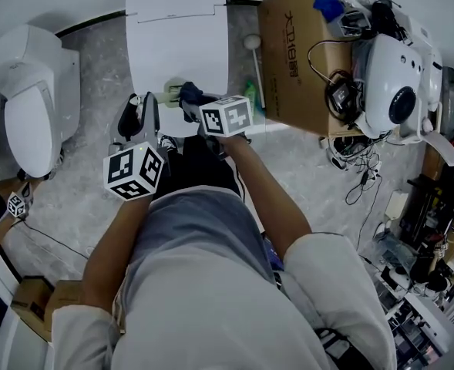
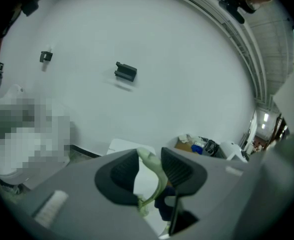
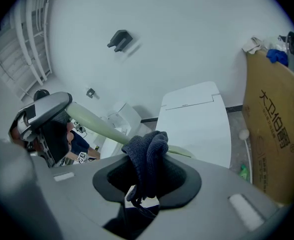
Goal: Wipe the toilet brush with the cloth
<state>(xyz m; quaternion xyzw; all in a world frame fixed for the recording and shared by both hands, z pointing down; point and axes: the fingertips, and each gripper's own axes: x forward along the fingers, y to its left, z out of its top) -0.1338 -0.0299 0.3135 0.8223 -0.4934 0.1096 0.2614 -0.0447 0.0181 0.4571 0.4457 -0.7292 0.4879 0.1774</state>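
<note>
The toilet brush (image 2: 155,173) is off the floor, in front of me and over the front edge of the closed toilet (image 1: 178,37). Its pale green handle runs crosswise between my two tools. My left claw (image 2: 149,160) is clamped on that handle, one ribbed pad on each side and no gap showing. In the right gripper view the handle slants from that claw at the upper left down behind the cloth (image 3: 147,156). The cloth is dark blue and bunched. It sits on the handle, draped over it and touching it. My right claw (image 3: 147,173) is closed on the cloth, with a fold standing above the pads and loose ends hanging below. I cannot make out the bristle end in any view. From the head view, both forearms reach forward and down from my body. The left forearm (image 1: 107,241) is nearer and angled slightly inward. The right forearm (image 1: 267,195) stretches further, up to the toilet's rim. The two marker cubes sit close together, the right one ahead of the left. A second toilet (image 1: 30,99) stands well apart at the left. A cardboard box (image 1: 292,60) stands just right of the toilet on the grey floor (image 1: 95,75).
</note>
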